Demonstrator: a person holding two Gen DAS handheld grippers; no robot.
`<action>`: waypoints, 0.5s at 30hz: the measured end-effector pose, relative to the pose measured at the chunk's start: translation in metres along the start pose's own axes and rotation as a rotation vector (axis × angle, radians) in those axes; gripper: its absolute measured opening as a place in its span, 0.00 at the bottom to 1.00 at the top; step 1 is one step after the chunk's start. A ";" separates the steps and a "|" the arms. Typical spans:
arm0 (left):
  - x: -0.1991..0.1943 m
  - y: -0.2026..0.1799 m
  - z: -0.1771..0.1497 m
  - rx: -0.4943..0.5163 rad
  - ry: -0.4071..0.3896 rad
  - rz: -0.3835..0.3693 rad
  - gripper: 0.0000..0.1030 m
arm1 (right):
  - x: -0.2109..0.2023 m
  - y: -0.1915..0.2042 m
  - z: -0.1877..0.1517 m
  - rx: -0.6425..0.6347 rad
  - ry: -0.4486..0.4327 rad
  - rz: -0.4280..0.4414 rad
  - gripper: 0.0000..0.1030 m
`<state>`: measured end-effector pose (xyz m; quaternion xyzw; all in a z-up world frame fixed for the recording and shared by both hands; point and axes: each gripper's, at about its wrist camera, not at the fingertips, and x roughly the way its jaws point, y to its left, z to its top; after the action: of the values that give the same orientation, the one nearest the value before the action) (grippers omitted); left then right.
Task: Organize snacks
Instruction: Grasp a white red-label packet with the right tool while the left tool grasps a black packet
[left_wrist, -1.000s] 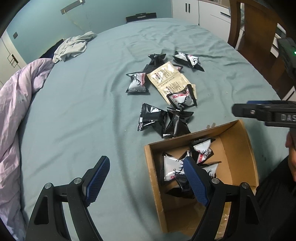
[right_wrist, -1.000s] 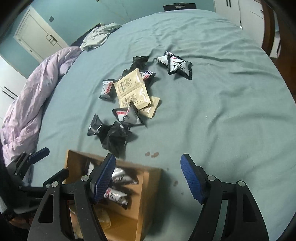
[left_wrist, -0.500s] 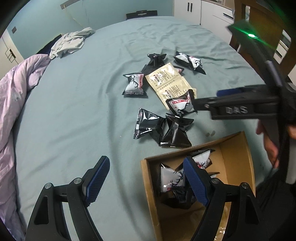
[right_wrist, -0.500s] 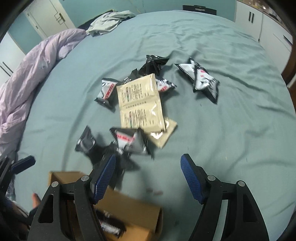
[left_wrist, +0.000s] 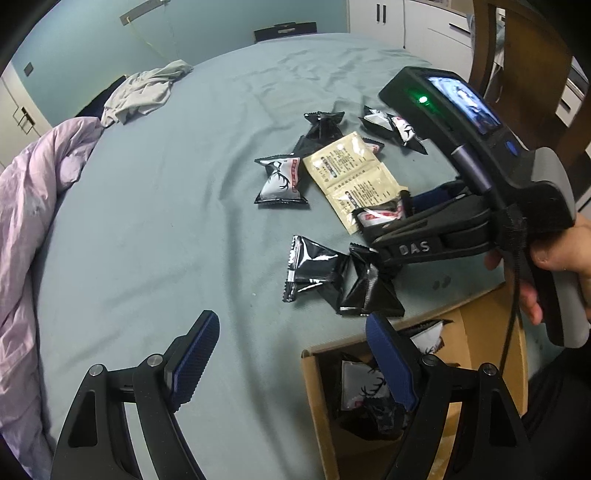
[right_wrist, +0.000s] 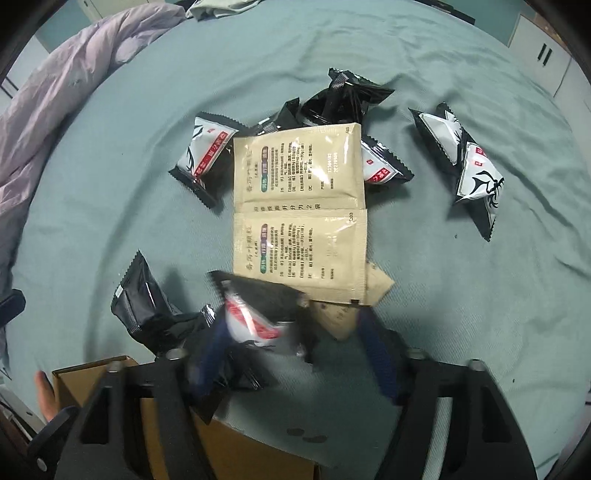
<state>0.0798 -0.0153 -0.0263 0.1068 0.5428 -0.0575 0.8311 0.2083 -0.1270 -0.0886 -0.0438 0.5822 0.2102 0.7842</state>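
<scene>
The right claw (right_wrist: 291, 347) was down among the scattered packets on the teal-sheeted bed (left_wrist: 166, 229), its blue-padded fingers (right_wrist: 376, 354) apart and straddling a black-and-white foil snack packet with a red stripe (right_wrist: 255, 321); the blur made it hard to say whether either pad was touching it. That packet lay against the near edge of the beige paper twin sachet (right_wrist: 299, 206), just beyond the open brown cardboard box (left_wrist: 484, 332), which already held several packets. The left claw (left_wrist: 291, 363) hung spread and empty above the bed beside the box. This looked like the pick-up step, mid-way through the job: other black foil packets (left_wrist: 317, 273) lay loose on the sheet. Next, I'd judge, the right fingers needed to close squarely on the packet's puffy middle without pinching the sachet beneath, then lift and carry it to the box.
</scene>
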 end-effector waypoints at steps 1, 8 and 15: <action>0.001 0.001 0.000 0.001 -0.002 0.001 0.80 | -0.001 0.000 0.000 -0.001 -0.003 0.014 0.37; 0.014 0.012 0.002 -0.031 0.000 -0.036 0.80 | -0.026 0.001 -0.002 -0.008 -0.077 0.056 0.36; 0.028 0.026 0.013 -0.089 0.029 -0.088 0.80 | -0.070 -0.010 -0.026 0.057 -0.171 0.036 0.36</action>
<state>0.1083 0.0072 -0.0434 0.0466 0.5609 -0.0681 0.8238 0.1725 -0.1637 -0.0335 0.0072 0.5195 0.2106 0.8281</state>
